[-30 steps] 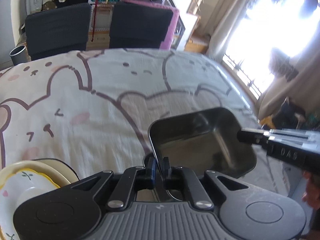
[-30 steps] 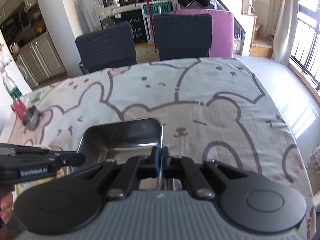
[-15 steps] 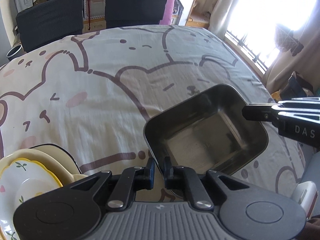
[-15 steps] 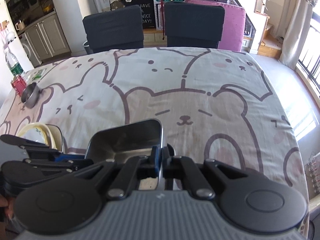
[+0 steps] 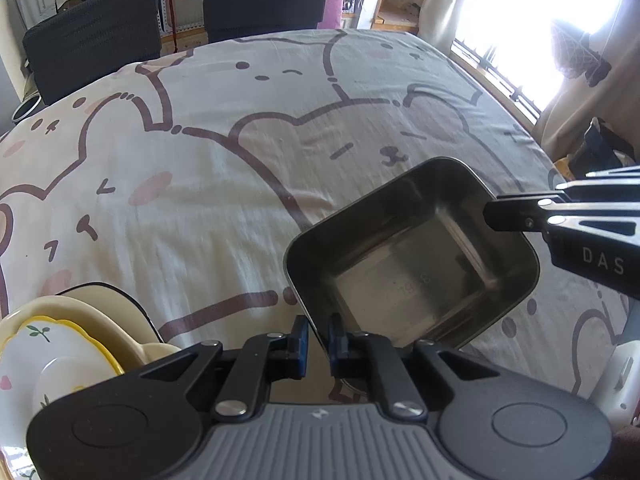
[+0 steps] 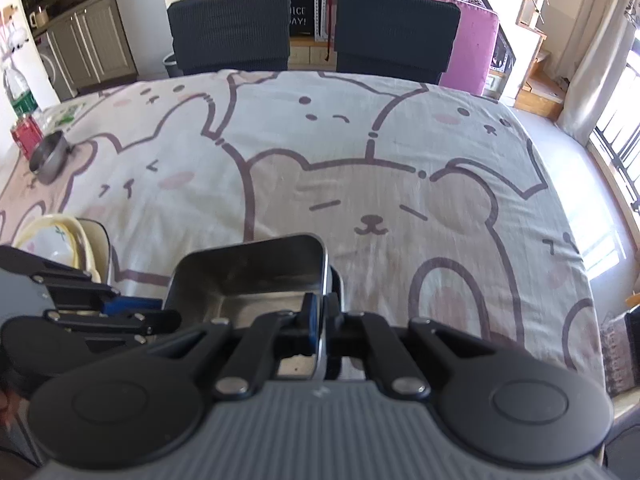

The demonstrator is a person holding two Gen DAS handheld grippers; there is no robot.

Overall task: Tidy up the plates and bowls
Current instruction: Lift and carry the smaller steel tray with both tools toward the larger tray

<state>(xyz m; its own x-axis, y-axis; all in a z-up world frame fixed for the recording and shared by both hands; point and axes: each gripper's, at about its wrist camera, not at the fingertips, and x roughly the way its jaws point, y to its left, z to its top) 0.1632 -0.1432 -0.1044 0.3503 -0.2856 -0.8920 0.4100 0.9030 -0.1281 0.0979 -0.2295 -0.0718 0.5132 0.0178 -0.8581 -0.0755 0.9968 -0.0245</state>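
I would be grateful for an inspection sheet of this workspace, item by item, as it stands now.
Surface: table under a bear-print cloth, wrinkled.
Job's things: square stainless steel tray near the front edge; stack of cream and yellow-rimmed dishes to its left; small round metal bowl at the far left.
Clutter: red can and green-labelled plastic bottle beside that bowl.
Grippers: right gripper shut on the tray's rim; left gripper astride the opposite rim, jaws slightly apart.
Cables: nothing seen.
Surroundings: two dark chairs behind the table, bright window on the right.
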